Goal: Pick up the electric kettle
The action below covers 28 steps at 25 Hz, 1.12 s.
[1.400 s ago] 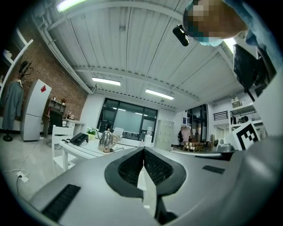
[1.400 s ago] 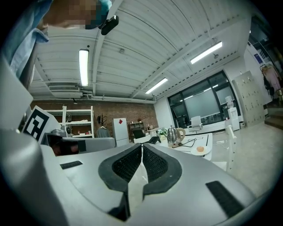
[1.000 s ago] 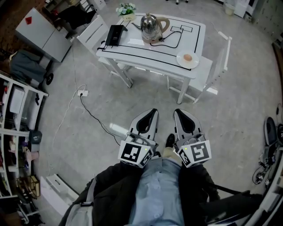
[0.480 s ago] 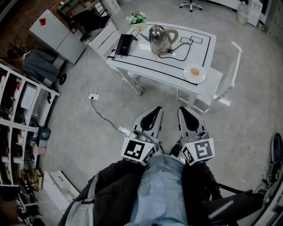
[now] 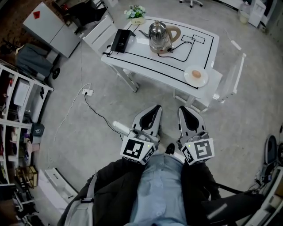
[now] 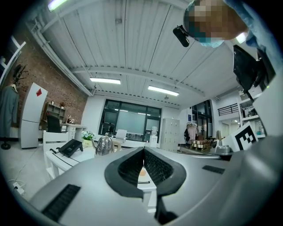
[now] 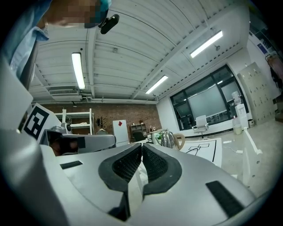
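A shiny steel electric kettle (image 5: pixel 160 35) with a tan handle stands on the far part of the white table (image 5: pixel 146 57), its black cord trailing to the right. In the left gripper view the kettle (image 6: pixel 105 145) shows small and far off, as it does in the right gripper view (image 7: pixel 168 139). My left gripper (image 5: pixel 154 110) and right gripper (image 5: pixel 185 111) are held side by side close to my body, well short of the table. Both are shut with nothing between the jaws.
On the table are a black device (image 5: pixel 120 40), a small flower pot (image 5: pixel 136 13) and a plate with an egg (image 5: pixel 196 75). White chairs (image 5: pixel 230 81) flank the table. A cable and power strip (image 5: pixel 87 92) lie on the floor at left; shelves (image 5: pixel 17 110) line the left side.
The table and kettle have shifted a little nearer and rightward in the head view. Both grippers stay shut, side by side.
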Available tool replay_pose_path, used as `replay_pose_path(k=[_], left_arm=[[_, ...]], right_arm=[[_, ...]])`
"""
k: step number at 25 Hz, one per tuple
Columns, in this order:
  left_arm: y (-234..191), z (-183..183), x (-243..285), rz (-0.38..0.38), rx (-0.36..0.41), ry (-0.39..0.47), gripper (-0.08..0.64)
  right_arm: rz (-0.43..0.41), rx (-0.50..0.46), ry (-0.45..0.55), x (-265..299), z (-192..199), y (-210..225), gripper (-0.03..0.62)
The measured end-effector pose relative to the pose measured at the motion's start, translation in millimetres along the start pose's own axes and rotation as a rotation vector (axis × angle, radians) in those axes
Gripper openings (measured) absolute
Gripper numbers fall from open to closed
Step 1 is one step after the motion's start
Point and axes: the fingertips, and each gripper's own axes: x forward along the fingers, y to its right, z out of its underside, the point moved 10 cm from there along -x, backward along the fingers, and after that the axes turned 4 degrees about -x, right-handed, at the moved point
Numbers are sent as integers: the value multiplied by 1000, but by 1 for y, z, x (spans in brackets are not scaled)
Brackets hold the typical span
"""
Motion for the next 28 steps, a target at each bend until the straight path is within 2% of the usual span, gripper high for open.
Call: replay_pose_path(k=[6, 14, 28], left_arm=[[-37, 1, 26, 9, -45, -23, 9], [-110, -5, 75, 0, -57, -50, 9], [-216, -55, 134, 55, -35, 78, 9]], right_arm=[[10, 5, -43, 42, 3, 7, 18], [4, 25, -72, 131, 9, 21, 18], [37, -77, 0, 252, -31, 25, 18]])
